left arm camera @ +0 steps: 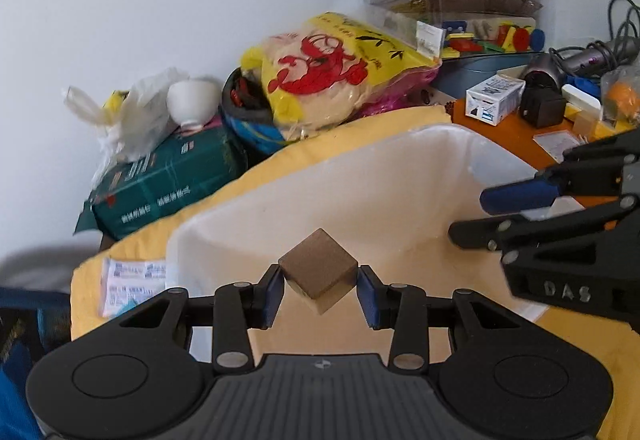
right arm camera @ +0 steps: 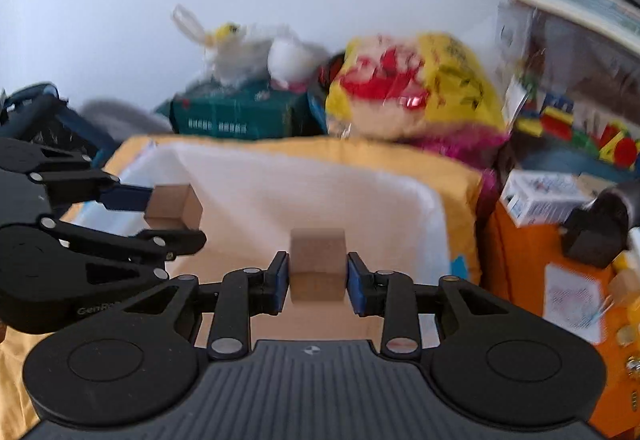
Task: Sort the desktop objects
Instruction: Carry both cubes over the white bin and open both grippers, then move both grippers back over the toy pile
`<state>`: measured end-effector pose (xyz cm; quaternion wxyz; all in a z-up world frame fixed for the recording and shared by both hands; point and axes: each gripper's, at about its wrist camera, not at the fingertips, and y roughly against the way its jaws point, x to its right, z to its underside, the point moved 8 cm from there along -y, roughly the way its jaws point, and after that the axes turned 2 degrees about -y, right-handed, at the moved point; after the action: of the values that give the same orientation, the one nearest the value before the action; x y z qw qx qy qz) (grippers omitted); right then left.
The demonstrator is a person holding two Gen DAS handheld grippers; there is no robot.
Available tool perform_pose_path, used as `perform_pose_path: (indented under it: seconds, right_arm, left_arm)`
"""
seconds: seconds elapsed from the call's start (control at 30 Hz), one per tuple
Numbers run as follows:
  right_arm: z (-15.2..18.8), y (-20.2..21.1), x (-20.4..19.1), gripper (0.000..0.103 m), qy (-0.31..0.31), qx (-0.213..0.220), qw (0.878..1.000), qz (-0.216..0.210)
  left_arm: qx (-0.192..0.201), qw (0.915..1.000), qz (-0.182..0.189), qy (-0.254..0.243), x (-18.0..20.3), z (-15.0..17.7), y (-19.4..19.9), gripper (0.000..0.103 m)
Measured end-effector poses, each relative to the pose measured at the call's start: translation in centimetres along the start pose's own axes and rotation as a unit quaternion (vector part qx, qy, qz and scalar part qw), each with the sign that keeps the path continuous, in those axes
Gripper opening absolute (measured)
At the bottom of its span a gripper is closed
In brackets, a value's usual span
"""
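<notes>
Left hand-held gripper [left arm camera: 320, 290]: blue pads clamped on a wooden cube [left arm camera: 318, 272] held corner-up. Right hand-held gripper [right arm camera: 317, 282]: clamped on a second wooden cube [right arm camera: 317, 264], faces square. Both tilt downward over a white tray [left arm camera: 400, 176], interior bare where visible, on yellow cloth [left arm camera: 360, 128].

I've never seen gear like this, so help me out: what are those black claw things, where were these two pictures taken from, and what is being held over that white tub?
No robot here: a person holds a two-finger gripper in each hand, with a camera on each looking along the fingers. One picture is from the left gripper, the other from the right gripper. Each is shut on a wooden cube: the left cube is gripped corner-on, the right cube squarely. Below is a white tub on yellow cloth. Behind lie a yellow snack bag, a green book and a white bowl.
</notes>
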<state>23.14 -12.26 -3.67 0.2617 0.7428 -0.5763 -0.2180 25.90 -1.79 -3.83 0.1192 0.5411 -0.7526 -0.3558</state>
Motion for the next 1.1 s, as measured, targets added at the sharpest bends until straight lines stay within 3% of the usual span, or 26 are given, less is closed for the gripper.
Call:
perform_pose_path:
  seconds: [0.17, 0.27, 0.43, 0.6, 0.8, 1.1]
  right_arm:
    - [-0.2, 1.6, 0.0, 0.038, 0.008, 0.025, 1.000, -0.004]
    - [-0.3, 3.7, -0.1, 0.045, 0.004, 0.048, 0.999, -0.011]
    - [0.7, 7.0, -0.7, 0.046, 0.010, 0.065, 0.997, -0.035]
    - [4.4, 10.1, -1.1, 0.046, 0.019, 0.056, 0.997, -0.058]
    - [10.8, 10.9, -1.8, 0.046, 0.026, 0.004, 0.997, -0.067]
    - [19.3, 9.8, -2.2, 0.045, 0.031, -0.083, 0.992, -0.085]
  left_arm:
    - [0.042, 0.9983, 0.008, 0.039, -0.7, -0.2, 4.1, 0.049]
    - [0.066, 0.9969, 0.009, 0.042, -0.1, 0.1, 7.1, 0.052]
    - [0.081, 0.9949, 0.009, 0.060, 1.4, 3.3, 11.2, 0.053]
    - [0.044, 0.9970, 0.017, 0.062, 4.4, 9.4, 12.9, 0.053]
    - [-0.034, 0.9960, 0.040, 0.072, 7.6, 16.4, 12.2, 0.053]
    - [-0.082, 0.9928, 0.039, 0.079, 9.5, 21.3, 11.6, 0.053]
